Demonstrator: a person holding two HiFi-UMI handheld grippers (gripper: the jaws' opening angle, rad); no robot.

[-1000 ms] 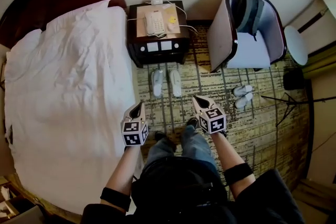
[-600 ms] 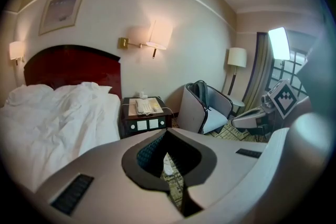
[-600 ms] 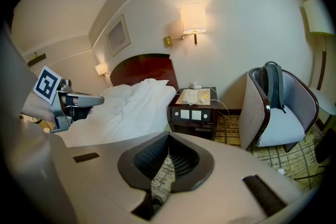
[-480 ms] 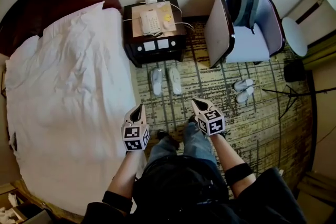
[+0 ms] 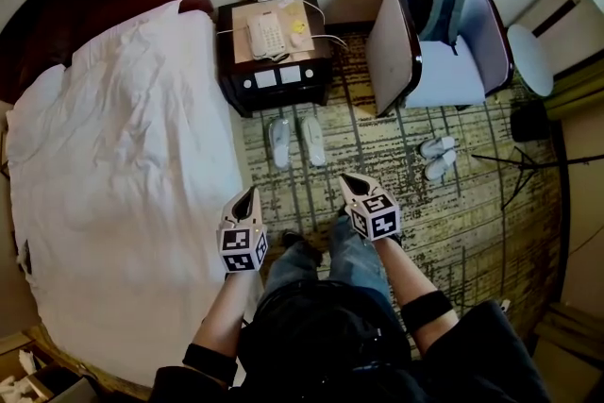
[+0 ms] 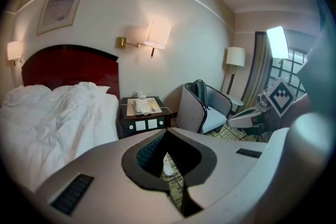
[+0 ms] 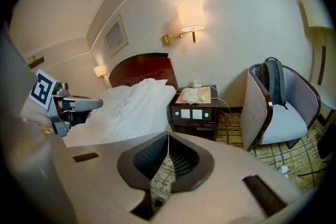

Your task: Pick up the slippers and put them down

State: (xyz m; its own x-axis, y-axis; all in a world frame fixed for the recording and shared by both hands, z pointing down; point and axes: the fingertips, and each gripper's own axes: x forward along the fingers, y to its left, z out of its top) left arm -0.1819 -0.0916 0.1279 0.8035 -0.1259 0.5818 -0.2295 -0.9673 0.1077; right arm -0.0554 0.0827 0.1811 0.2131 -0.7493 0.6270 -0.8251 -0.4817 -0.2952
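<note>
The person stands on the patterned carpet [image 5: 472, 222] beside the bed [image 5: 113, 165], with both tools held out in front and tilted downward; the left gripper [image 5: 247, 195] has its 2 jaws pressed together with nothing between them, and through the notch behind their tips only carpet and a bit of white slipper show; the right gripper [image 5: 351, 181] likewise has its jaws closed tip to tip on nothing, with carpet showing behind them; 1 pair of white slippers [image 5: 296, 142] lies side by side on the carpet just in front of the dark nightstand [image 5: 274, 75], toes toward it, ahead of both grippers and apart from them; a second white pair [image 5: 436, 157] lies on the carpet near the front corner of the grey armchair [image 5: 434, 61], well to the right; a backpack [image 5: 444, 5] leans upright in that chair; a white telephone [image 5: 265, 35] sits on top of the nightstand; a wall lamp [image 6: 157, 34] glows above it.
</note>
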